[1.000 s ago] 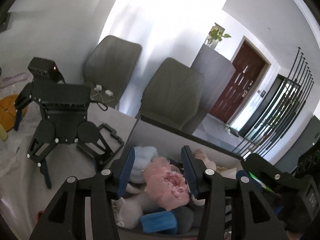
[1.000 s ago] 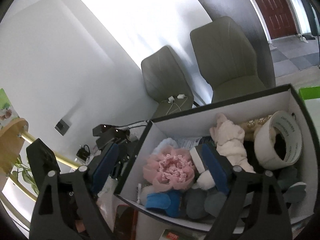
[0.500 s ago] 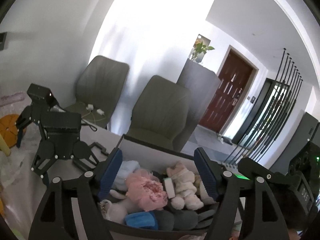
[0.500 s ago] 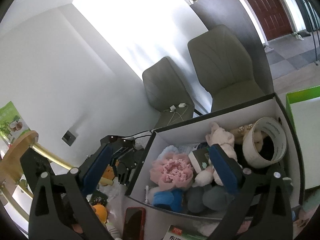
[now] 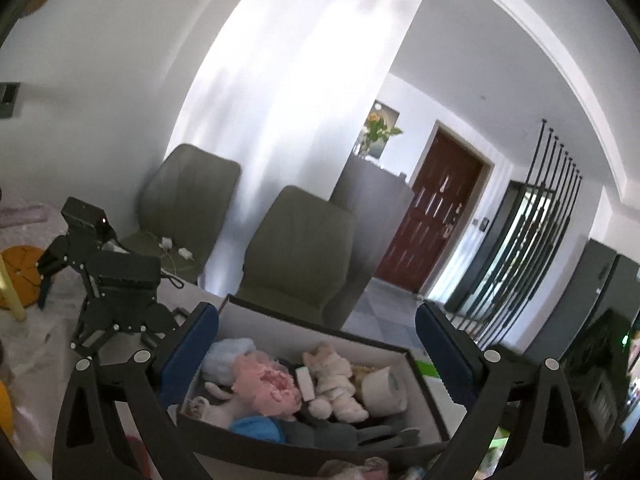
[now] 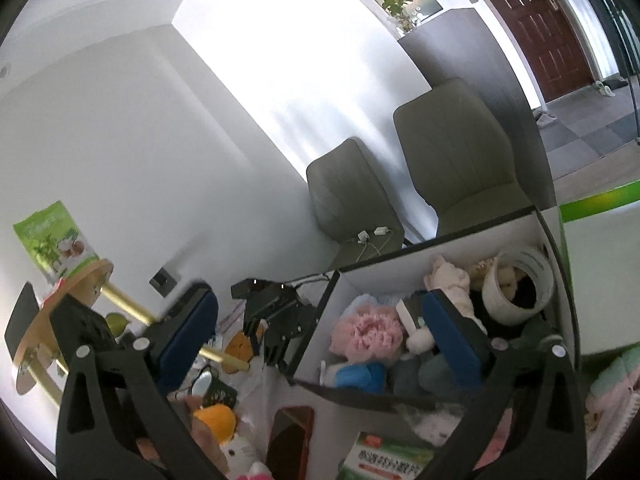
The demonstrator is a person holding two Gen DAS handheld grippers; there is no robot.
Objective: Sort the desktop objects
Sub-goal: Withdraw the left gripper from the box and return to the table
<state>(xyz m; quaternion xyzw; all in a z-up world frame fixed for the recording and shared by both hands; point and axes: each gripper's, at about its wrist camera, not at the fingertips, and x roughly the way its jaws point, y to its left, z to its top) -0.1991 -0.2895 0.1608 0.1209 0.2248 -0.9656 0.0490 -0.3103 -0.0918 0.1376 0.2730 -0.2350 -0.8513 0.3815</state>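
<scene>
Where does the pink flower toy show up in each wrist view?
Left wrist: the pink flower lies low and left of centre, inside the box, beside a cream plush.
Right wrist: the pink flower lies right of centre, in the box's left part, just left of the right tool's blue pad.
Shared landmark: the white tape roll, further right in the box in both.

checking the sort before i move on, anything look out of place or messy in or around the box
Nothing is spilled or broken. The box is crammed: a tape roll lies tipped on its side among the soft toys, beside the pink flower. More clutter sits outside the box, including a red phone lying against its front wall.
</scene>
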